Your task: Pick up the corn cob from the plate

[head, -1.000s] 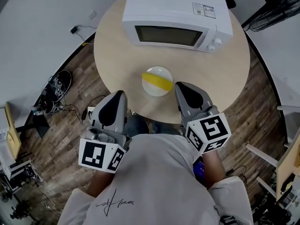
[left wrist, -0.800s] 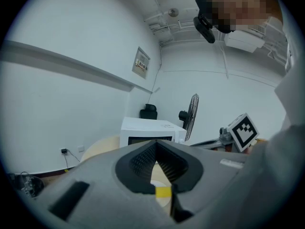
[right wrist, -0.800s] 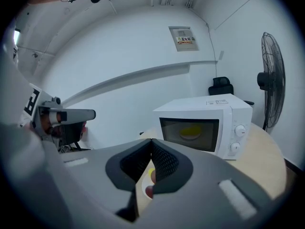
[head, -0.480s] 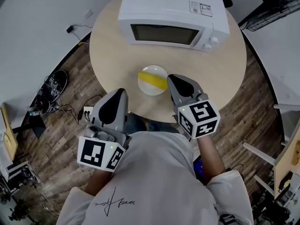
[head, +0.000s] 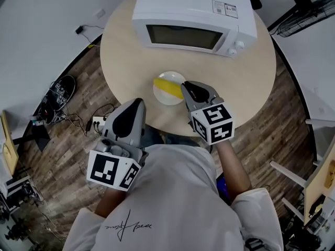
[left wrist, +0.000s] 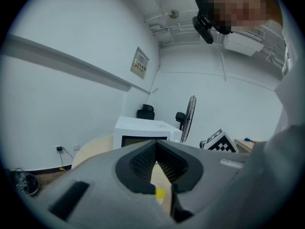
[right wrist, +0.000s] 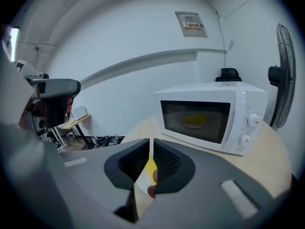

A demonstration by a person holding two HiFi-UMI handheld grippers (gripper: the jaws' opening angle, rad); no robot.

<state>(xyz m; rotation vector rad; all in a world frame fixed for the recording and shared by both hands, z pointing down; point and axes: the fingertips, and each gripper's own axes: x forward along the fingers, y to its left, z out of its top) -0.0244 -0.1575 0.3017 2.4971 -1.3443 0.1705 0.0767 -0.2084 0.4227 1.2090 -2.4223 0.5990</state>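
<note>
Corn cob (head: pixel 168 86) on plate (head: pixel 163 98) — microwave (head: pixel 193 17) behind.

White microwave (head: pixel 194 14) sat at the far side of the round wooden table (head: pixel 246 82), door shut, two knobs (head: pixel 236 45) stacked at its right end — label sticker on the top panel. On the dark plank floor (head: pixel 78 95) left of the table: a black shoe (head: pixel 62 90), a tangle of cables (head: pixel 78 120) and a power strip (head: pixel 98 123), plus a black plug (head: pixel 79 32) near the pale wall. Pedestal fan (right wrist: pixel 285 75) stood right of the microwave, black chair (right wrist: pixel 228 74) behind it, notice (right wrist: pixel 189 24) high on the wall.
</note>
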